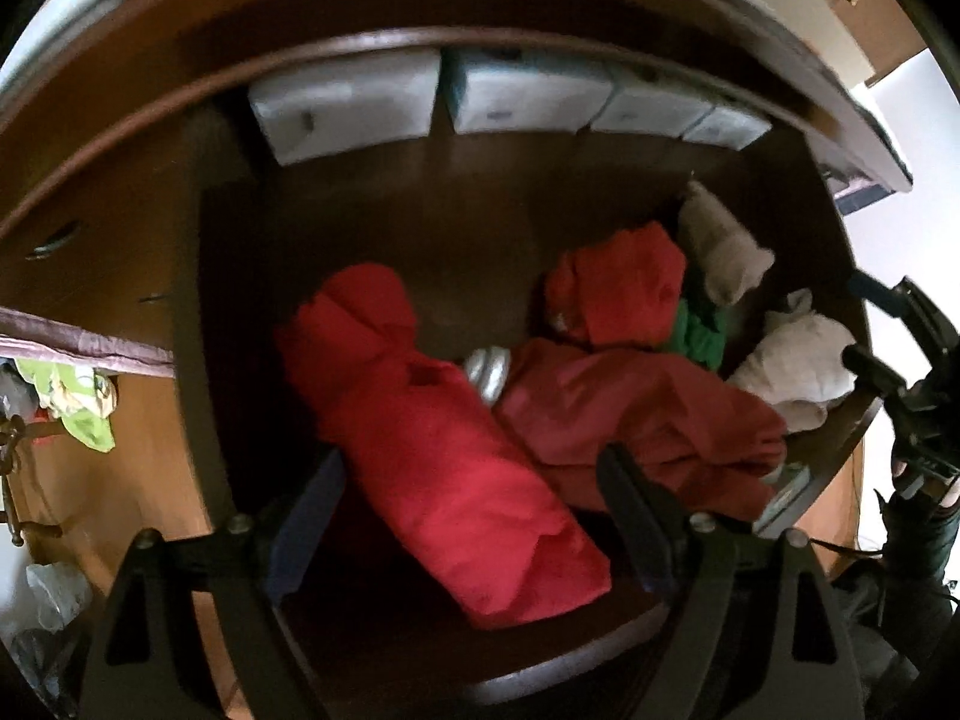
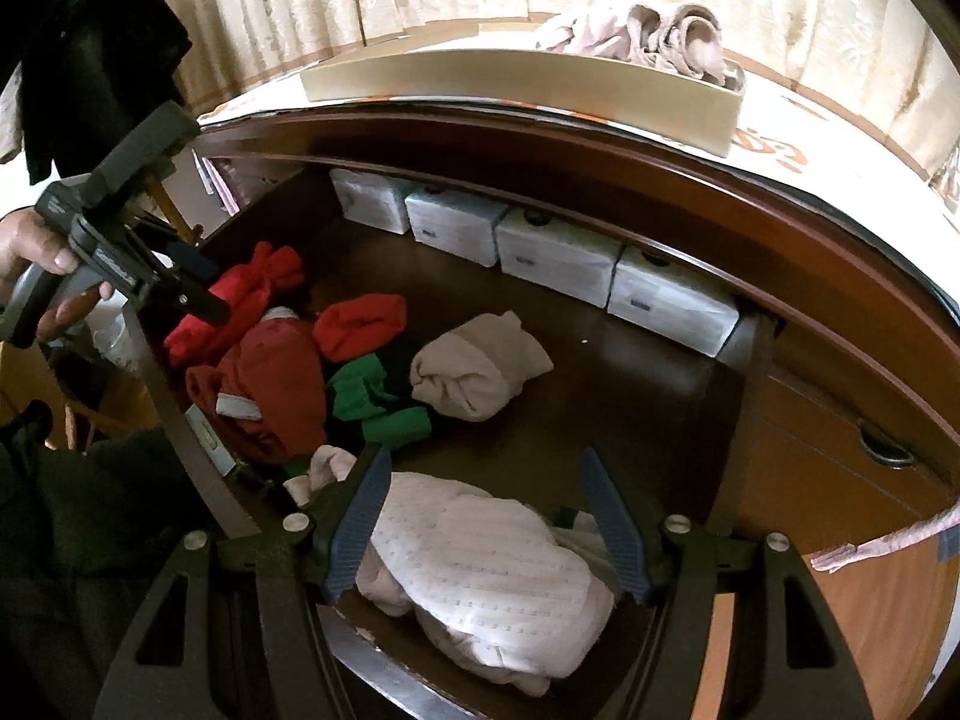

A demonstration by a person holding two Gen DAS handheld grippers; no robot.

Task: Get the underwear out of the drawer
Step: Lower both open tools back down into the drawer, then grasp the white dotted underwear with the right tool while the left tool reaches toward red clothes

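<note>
**Both hand-held grippers poised over the open drawer**

The left hand-held gripper (image 1: pixel 474 516) points steeply down into the wooden drawer (image 1: pixel 228 360), fingers spread wide either side of a rolled red underwear piece (image 1: pixel 444 468), pads clear of it. At its 2 o'clock lie more red, green (image 1: pixel 699 333) and beige pieces. The right hand-held gripper (image 2: pixel 483 528) hangs with fingers apart above a dotted white underwear piece (image 2: pixel 480 570), not clamped. White boxes (image 2: pixel 552 252) line the back at 12 o'clock.
</note>
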